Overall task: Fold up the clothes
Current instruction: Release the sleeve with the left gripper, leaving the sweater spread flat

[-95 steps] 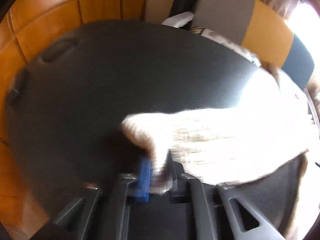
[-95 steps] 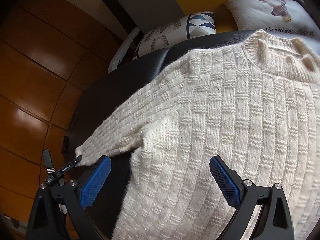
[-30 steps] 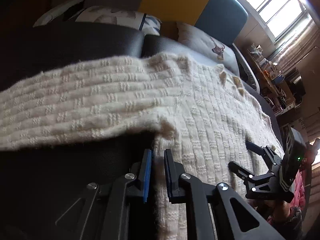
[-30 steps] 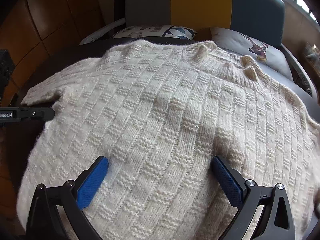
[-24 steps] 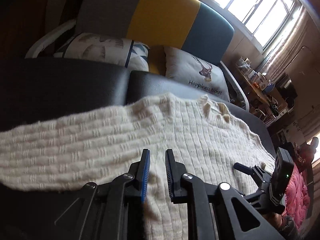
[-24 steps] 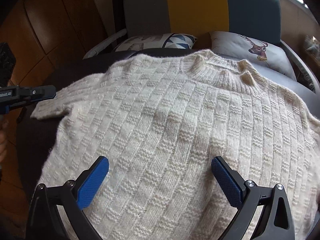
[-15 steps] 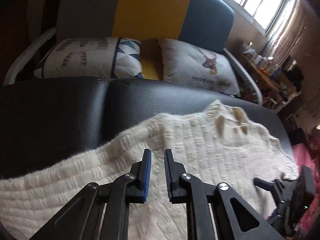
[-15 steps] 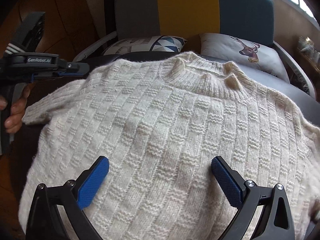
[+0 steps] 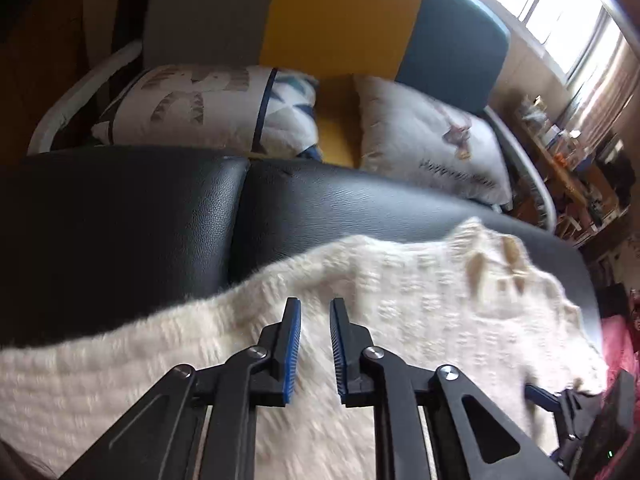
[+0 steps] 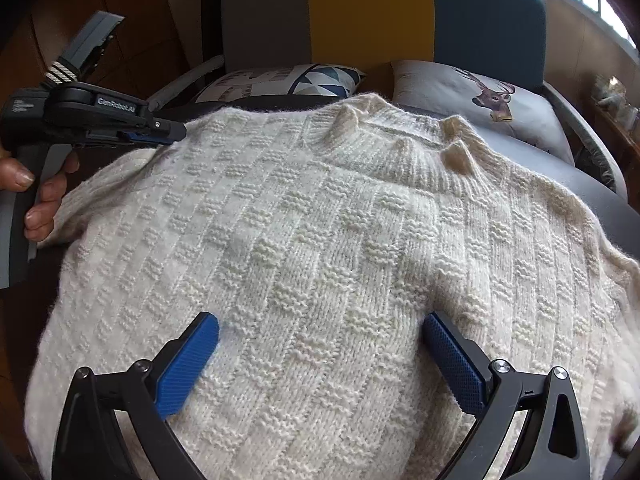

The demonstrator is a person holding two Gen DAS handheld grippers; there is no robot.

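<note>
A cream knitted sweater [image 10: 340, 248] lies spread flat on a black leather surface [image 9: 140, 224], collar toward the sofa. It also shows in the left wrist view [image 9: 400, 320]. My left gripper [image 9: 314, 312] hovers over the sweater's left shoulder edge with its jaws a narrow gap apart and nothing between them. In the right wrist view the left gripper [image 10: 168, 134] is held near the left shoulder. My right gripper [image 10: 320, 332] is wide open and empty over the middle of the sweater's body. It shows at the lower right of the left wrist view [image 9: 548, 396].
A sofa with grey, yellow and teal back panels [image 10: 372, 12] stands behind, holding a patterned pillow [image 9: 208, 108] and a deer pillow [image 10: 480, 100]. Wooden wall panels [image 10: 132, 20] are at the left. Cluttered shelves [image 9: 576, 160] and a window are at the right.
My left gripper let go of the sleeve and moved from the armpit area up to the left shoulder. My right gripper stayed open over the sweater's body.
</note>
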